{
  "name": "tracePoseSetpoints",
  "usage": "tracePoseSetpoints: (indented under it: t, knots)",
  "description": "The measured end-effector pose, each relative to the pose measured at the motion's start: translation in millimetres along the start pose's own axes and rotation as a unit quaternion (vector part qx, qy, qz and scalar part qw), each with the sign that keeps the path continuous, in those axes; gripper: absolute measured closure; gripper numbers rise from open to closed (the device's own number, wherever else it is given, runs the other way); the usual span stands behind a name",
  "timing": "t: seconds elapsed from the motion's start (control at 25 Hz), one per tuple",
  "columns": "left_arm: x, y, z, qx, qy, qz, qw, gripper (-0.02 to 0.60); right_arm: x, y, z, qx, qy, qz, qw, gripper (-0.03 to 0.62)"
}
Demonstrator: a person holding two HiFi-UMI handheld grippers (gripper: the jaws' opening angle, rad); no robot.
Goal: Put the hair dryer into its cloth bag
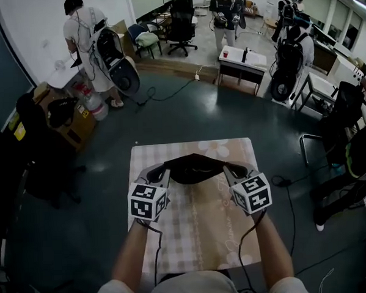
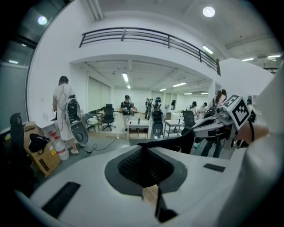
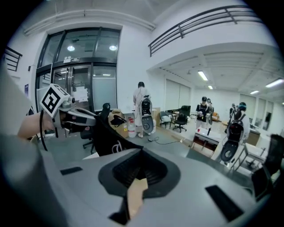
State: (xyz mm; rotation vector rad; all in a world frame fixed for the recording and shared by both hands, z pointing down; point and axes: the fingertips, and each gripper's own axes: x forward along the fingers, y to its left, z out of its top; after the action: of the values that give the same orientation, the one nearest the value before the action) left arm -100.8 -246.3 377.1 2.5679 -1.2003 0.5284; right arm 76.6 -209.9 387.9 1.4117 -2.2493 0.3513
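A black cloth bag (image 1: 194, 168) hangs stretched between my two grippers above a small table (image 1: 200, 234) with a checked cloth. My left gripper (image 1: 165, 172) is shut on the bag's left edge and my right gripper (image 1: 228, 170) on its right edge. In the left gripper view the dark cloth (image 2: 177, 142) runs from my closed jaws across to the right gripper (image 2: 213, 126). The right gripper view shows the same cloth (image 3: 104, 135) reaching over to the left gripper (image 3: 84, 116). No hair dryer shows in any view.
A black office chair (image 1: 39, 138) and cardboard boxes (image 1: 77, 121) stand left of the table. Several people with equipment stand at the back, near a desk (image 1: 243, 63) with a red cup. A cable (image 1: 168, 94) trails over the floor, and dark bags and chairs (image 1: 354, 146) crowd the right.
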Motion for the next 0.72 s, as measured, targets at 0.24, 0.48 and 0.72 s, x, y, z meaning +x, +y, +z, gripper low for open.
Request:
tracePoseSetpoints:
  t: [0.24, 0.48, 0.72]
  knots:
    - [-1, -18, -24, -0.018, 0.008, 0.001, 0.9998, 0.565, -7, 1, -28, 0.02, 0.012, 0.013, 1.0, 0.574]
    - [-37, -43, -57, -0.018, 0.029, -0.01, 0.9994, 0.565, -38, 33, -62, 0.03, 0.032, 0.014, 0.999, 0.574]
    - [-75, -73, -115, -0.011, 0.068, -0.021, 0.9974, 0.565, -63, 68, -115, 0.049, 0.055, 0.005, 0.997, 0.574]
